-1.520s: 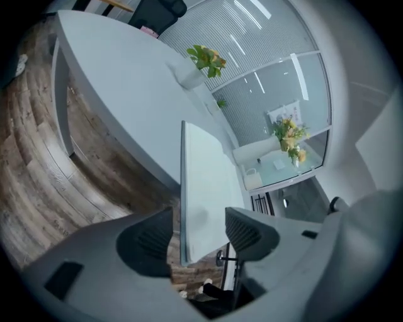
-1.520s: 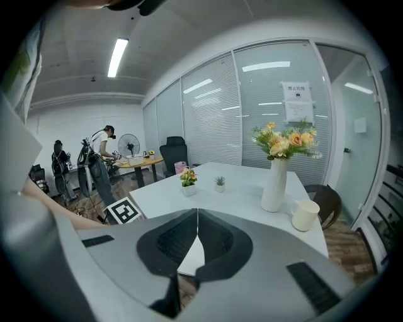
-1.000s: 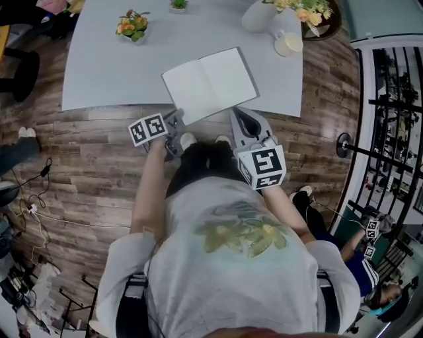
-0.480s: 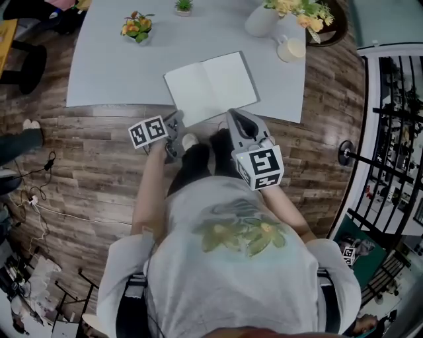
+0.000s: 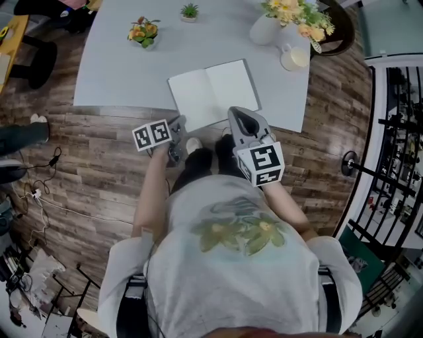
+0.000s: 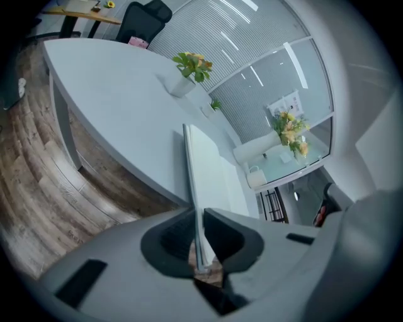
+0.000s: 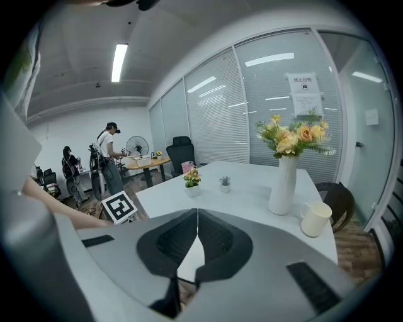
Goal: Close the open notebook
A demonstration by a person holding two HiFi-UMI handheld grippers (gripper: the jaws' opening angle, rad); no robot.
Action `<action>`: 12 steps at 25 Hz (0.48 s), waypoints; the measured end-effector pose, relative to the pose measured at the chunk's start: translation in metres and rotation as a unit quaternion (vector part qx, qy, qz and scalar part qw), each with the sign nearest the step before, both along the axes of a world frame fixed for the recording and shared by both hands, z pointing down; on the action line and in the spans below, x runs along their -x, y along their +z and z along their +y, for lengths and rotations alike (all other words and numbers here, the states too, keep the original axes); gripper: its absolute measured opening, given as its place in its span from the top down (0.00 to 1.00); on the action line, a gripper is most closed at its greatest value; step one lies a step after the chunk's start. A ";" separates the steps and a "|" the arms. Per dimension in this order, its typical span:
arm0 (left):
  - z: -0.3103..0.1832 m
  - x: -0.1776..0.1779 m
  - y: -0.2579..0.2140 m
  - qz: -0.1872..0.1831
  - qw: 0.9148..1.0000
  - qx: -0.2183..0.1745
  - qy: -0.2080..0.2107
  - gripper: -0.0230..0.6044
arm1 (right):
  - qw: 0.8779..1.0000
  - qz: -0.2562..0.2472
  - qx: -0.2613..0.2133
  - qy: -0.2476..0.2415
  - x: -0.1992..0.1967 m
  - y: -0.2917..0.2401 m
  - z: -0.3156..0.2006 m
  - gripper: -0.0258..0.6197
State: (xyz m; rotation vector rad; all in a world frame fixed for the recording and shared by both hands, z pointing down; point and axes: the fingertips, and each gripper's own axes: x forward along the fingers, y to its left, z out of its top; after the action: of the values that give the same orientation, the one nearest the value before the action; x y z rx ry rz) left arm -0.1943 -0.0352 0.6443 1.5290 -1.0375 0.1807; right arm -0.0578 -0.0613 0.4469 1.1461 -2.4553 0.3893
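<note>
We find the notebook (image 5: 213,92) lying open on the grey table (image 5: 112,72), close to its near edge. Our left gripper (image 6: 199,255) pinches the left page's near edge — a thin sheet caught between the pads. Our right gripper (image 7: 197,220) sits at the right page's near edge, jaws pressed together on nothing. Farther back stand a white vase (image 5: 264,30) of flowers and a mug (image 5: 293,58).

A pale grey table (image 5: 125,72) is set on a wood-plank floor (image 5: 92,152). An open notebook (image 5: 213,94) is laid at its near edge. A white vase of flowers (image 5: 264,30), a white mug (image 5: 294,58), a small pot of orange flowers (image 5: 145,33) and a small green plant (image 5: 190,11) are placed farther back.
</note>
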 end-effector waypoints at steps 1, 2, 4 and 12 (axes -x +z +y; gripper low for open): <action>0.000 0.000 -0.001 -0.002 1.000 -0.001 0.000 0.89 | 1.000 0.000 0.000 -0.001 -0.001 0.000 0.000 0.93; 0.000 0.000 -0.003 -0.004 1.000 -0.002 -0.001 0.89 | 1.000 0.000 0.000 -0.002 -0.003 0.001 -0.001 0.93; 0.000 -0.001 -0.006 -0.006 1.000 -0.006 -0.004 0.89 | 1.000 0.000 0.001 -0.003 -0.006 0.002 -0.001 0.93; -0.002 -0.005 -0.022 -0.034 0.999 -0.030 -0.003 0.89 | 1.000 -0.005 0.008 0.001 -0.022 0.002 -0.001 0.93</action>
State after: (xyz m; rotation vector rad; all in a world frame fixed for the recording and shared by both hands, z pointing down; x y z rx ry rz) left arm -0.1893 -0.0377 0.6218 1.5826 -1.1092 0.1999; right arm -0.0355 -0.0619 0.4488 1.1430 -2.4557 0.4144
